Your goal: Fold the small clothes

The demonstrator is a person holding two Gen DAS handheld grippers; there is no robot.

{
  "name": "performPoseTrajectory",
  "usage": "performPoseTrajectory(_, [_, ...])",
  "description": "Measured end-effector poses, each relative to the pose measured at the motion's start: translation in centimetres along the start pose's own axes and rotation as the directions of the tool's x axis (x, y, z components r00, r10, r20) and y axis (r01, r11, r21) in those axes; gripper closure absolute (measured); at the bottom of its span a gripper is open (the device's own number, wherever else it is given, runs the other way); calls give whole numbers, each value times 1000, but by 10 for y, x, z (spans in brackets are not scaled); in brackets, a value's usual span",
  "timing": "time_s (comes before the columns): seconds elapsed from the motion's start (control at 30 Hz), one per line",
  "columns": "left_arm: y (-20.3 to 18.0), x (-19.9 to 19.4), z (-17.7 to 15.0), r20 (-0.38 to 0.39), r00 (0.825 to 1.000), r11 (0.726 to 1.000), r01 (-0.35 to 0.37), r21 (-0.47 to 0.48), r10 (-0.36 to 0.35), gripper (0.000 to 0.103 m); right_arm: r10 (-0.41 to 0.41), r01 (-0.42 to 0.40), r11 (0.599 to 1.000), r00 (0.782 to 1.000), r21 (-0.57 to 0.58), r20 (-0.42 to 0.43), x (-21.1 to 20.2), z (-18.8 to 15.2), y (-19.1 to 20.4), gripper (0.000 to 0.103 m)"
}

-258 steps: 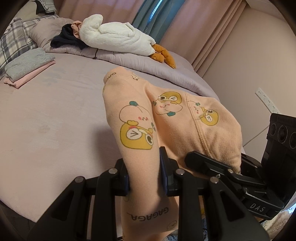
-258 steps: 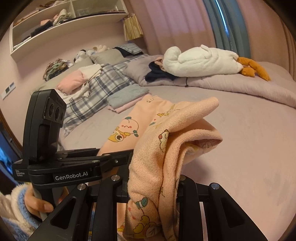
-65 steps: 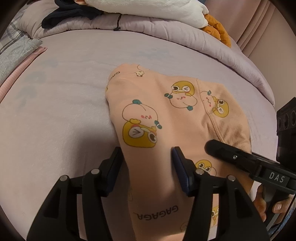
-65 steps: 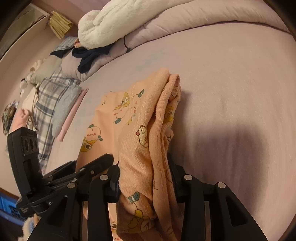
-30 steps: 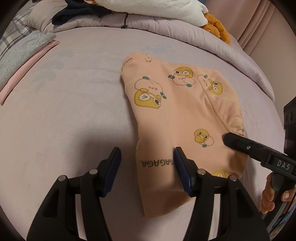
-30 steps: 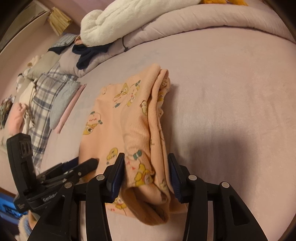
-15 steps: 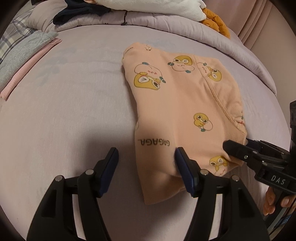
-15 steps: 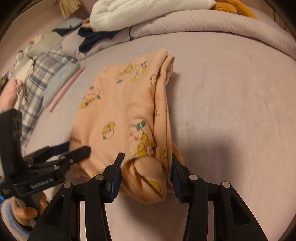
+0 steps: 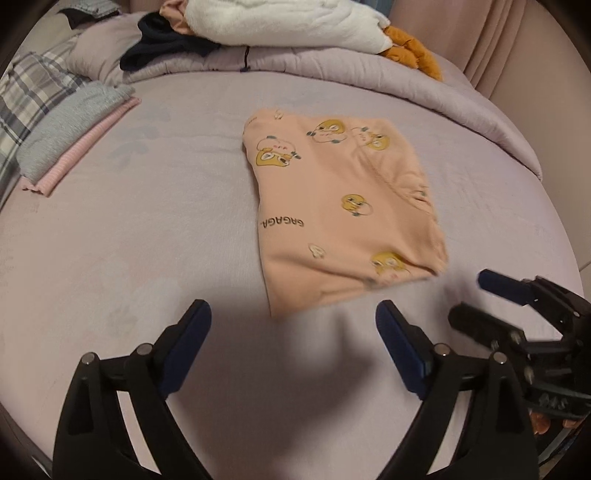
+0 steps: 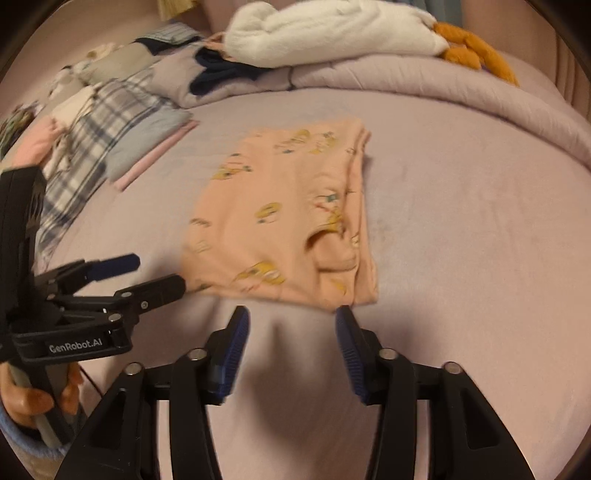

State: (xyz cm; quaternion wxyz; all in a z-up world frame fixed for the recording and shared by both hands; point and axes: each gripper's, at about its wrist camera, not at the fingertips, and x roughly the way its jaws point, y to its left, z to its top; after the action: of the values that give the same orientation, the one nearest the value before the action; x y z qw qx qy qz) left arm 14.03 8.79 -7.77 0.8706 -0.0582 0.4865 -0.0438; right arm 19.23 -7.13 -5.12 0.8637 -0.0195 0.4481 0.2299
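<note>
A folded peach garment (image 9: 343, 206) with yellow cartoon prints lies flat on the lilac bed sheet (image 9: 147, 229); it also shows in the right wrist view (image 10: 288, 221). My left gripper (image 9: 291, 325) is open and empty, just short of the garment's near edge. My right gripper (image 10: 291, 328) is open and empty, also just short of the near edge. In the left wrist view the right gripper (image 9: 476, 299) shows at the lower right, apart from the cloth. In the right wrist view the left gripper (image 10: 155, 273) shows at the left.
A folded grey and pink stack (image 9: 70, 129) lies at the left on the bed. A plaid pillow (image 10: 96, 136) is beside it. A white plush blanket (image 9: 280, 22), dark clothing (image 9: 166, 48) and an orange toy (image 9: 410, 51) rest on the rolled duvet (image 9: 369, 77) at the back.
Both grippers have let go of the peach garment and pulled back toward the near edge of the bed. The garment now lies flat and folded on the sheet.
</note>
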Motion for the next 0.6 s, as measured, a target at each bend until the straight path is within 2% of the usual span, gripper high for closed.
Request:
performPoseTrajectory(0.03, [-2,-7,-3,-3,1000,1000,-4,7,4,12,2,-2,1000,1000,-4,13,-5,-2,3,30])
performPoseTrajectory(0.13, [-7,-23,-11,11,1000,1000,-13,7,13,12,28,-28,999,999,-25,38,-21,-7,13,29])
performPoseTrajectory(0.2, [-9,-34,-13,28,1000,1000,-13,8,12,7,31,-29,999,998,-32,57,-32,-10,15,25])
performPoseTrajectory(0.23, [-11,-40,-15,37,999,1000,-15,12,15,0,32,-30,999,997,-36,69,-37,-12,17,17])
performPoseTrajectory(0.3, [-16,-56,-19,81,996,998,-51,27,48,1,29,-24,999,995,-44,99,-49,-14,20,6])
performPoseTrajectory(0.4, [-22,-73,-24,111,989,995,-99,31,95,0,19,-11,998,991,-62,129,-57,-13,27,2])
performPoseTrajectory(0.6, [-24,-95,-30,127,984,992,-124,0,123,0,-26,44,995,982,-90,189,-79,-20,38,1])
